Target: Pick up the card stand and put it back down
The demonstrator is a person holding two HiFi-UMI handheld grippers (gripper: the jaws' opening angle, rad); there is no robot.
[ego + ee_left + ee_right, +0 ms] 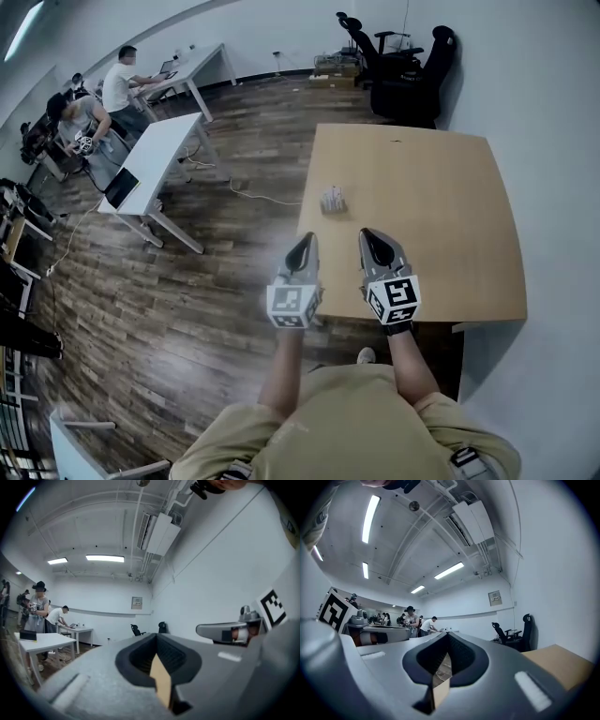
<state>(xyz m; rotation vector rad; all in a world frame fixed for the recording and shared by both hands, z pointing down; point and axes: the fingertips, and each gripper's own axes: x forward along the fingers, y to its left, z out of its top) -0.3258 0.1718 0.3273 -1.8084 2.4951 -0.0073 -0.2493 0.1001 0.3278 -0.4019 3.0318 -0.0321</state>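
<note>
The card stand (333, 200), a small clear holder with pale cards, stands on the wooden table (441, 206) near its left edge. Both grippers hover side by side over the table's near edge, short of the stand and pointing toward it. My left gripper (302, 249) is shut with nothing in it, and so is my right gripper (377, 244). In the left gripper view the shut jaws (157, 641) point level across the room, with the right gripper (229, 631) beside them. The right gripper view shows its shut jaws (446, 641) and a table corner (562, 663). Neither gripper view shows the stand.
Black office chairs (405, 64) stand beyond the table's far edge by the wall. White desks (155, 155) with seated people (120, 82) fill the left of the room. A cable (261, 196) lies on the wood floor left of the table.
</note>
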